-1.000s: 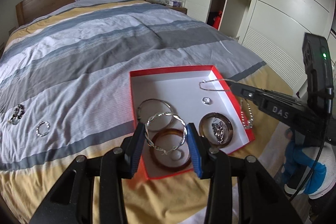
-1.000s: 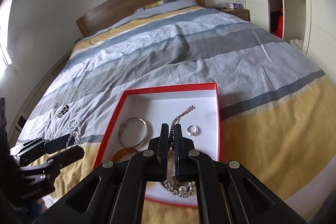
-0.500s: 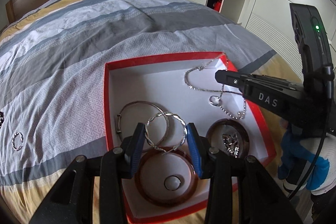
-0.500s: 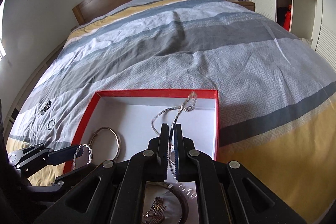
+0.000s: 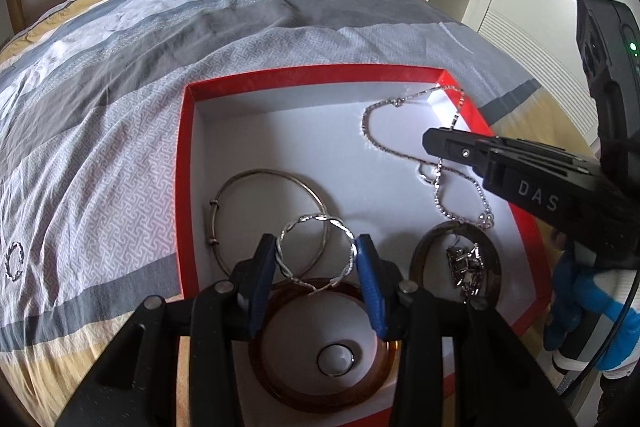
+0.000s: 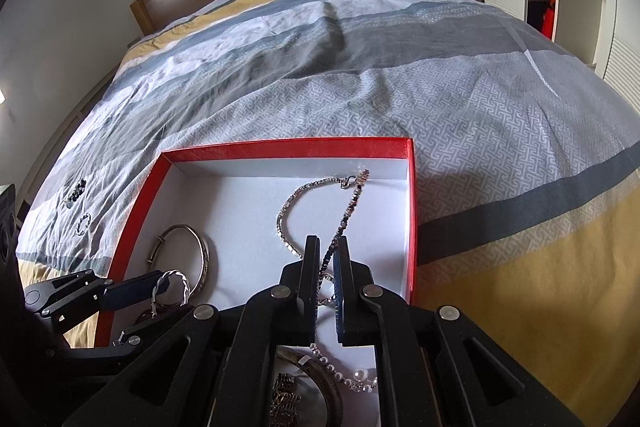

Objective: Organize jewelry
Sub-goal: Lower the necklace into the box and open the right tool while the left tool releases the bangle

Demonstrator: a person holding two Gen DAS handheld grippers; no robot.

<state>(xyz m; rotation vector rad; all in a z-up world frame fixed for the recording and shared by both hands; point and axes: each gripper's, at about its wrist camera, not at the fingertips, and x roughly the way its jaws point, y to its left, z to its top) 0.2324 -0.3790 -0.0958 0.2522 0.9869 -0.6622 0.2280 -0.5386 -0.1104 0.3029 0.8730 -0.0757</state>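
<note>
My left gripper [image 5: 316,259] pinches the twisted silver bangle [image 5: 316,251] above the red box [image 5: 304,77] on the bed. My right gripper [image 6: 327,259] has a narrow gap between its fingers; the silver chain [image 6: 288,203] runs through it, perhaps loose now.

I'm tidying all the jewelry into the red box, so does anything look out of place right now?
Yes. Two pieces lie outside the red cardboard box, on the striped duvet to its left: a small silver open ring and a dark beaded piece just beyond it. Everything else sits over or inside the box.
</note>
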